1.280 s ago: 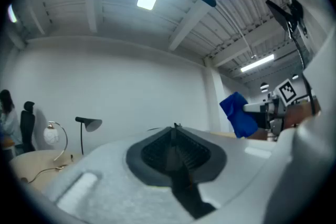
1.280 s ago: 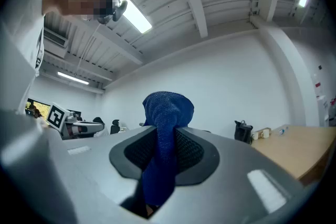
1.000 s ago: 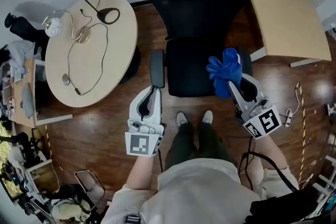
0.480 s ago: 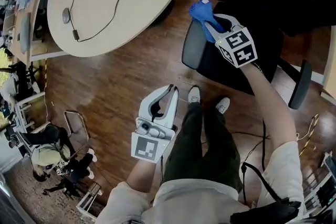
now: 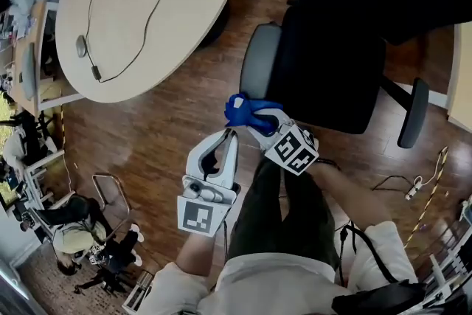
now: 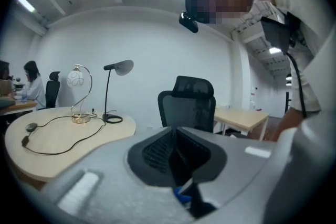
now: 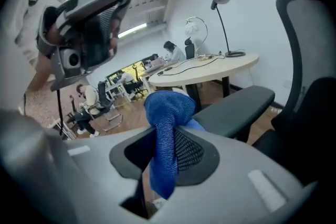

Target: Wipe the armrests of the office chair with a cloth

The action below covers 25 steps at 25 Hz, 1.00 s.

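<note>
The black office chair (image 5: 332, 48) stands ahead of me. Its left armrest (image 5: 258, 66) is a long dark-grey pad; the other armrest (image 5: 415, 111) is at the right. My right gripper (image 5: 254, 118) is shut on a blue cloth (image 5: 245, 109), which hangs at the near end of the left armrest. In the right gripper view the cloth (image 7: 167, 123) bulges from the right gripper (image 7: 165, 152), with the armrest (image 7: 236, 107) just beyond it. My left gripper (image 5: 230, 135) is shut on nothing, beside the cloth. In the left gripper view, the left gripper (image 6: 176, 157) points at the chair (image 6: 188, 105).
A round wooden table (image 5: 177, 18) with cables and a lamp base stands left of the chair. A desk edge (image 5: 463, 77) shows at the far right. A cable (image 5: 413, 184) lies on the wooden floor. My legs (image 5: 280, 210) are just behind the grippers.
The right gripper crossed from the chair's right side to the left armrest, then drew the cloth along it from the far end to the near end. The left gripper stayed shut.
</note>
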Available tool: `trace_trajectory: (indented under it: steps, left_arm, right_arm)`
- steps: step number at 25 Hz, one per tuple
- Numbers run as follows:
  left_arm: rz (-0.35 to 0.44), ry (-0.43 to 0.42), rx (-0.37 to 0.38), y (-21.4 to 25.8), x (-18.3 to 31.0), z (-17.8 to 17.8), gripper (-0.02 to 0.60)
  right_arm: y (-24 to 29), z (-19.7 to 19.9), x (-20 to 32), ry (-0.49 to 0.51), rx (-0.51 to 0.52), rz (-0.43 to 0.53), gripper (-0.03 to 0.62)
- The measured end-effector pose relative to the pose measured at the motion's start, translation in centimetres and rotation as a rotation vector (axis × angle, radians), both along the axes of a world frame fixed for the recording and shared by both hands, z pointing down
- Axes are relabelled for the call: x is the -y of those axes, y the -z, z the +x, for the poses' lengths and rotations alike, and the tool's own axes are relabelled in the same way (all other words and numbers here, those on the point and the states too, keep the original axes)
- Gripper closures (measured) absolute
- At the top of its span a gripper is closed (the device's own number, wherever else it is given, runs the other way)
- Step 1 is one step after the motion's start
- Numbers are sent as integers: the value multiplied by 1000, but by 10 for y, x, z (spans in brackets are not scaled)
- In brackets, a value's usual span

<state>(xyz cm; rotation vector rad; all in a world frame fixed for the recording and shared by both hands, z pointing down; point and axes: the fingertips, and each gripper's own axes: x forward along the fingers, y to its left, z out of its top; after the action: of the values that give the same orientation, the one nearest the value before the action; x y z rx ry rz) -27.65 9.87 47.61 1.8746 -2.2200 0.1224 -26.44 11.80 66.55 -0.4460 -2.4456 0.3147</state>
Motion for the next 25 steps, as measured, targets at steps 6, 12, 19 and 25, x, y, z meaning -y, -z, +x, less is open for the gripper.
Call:
trace_trajectory:
  steps: [6,12,19,25]
  left_arm:
    - [56,-133,-8,10,61,24,565]
    - [103,-342,-38,27,168,110,565]
    - [112,-491,-175,20,204,206,565]
    - [35,-499,-144,4,186,206,565]
  right_arm:
    - [61,72,119,-512,188,-90,502]
    - [87,289,305,-1033,14,129,502]
    - [-27,389,426,-1098,-327,47,502]
    - [-23,412,330,-1093,-335,13,503]
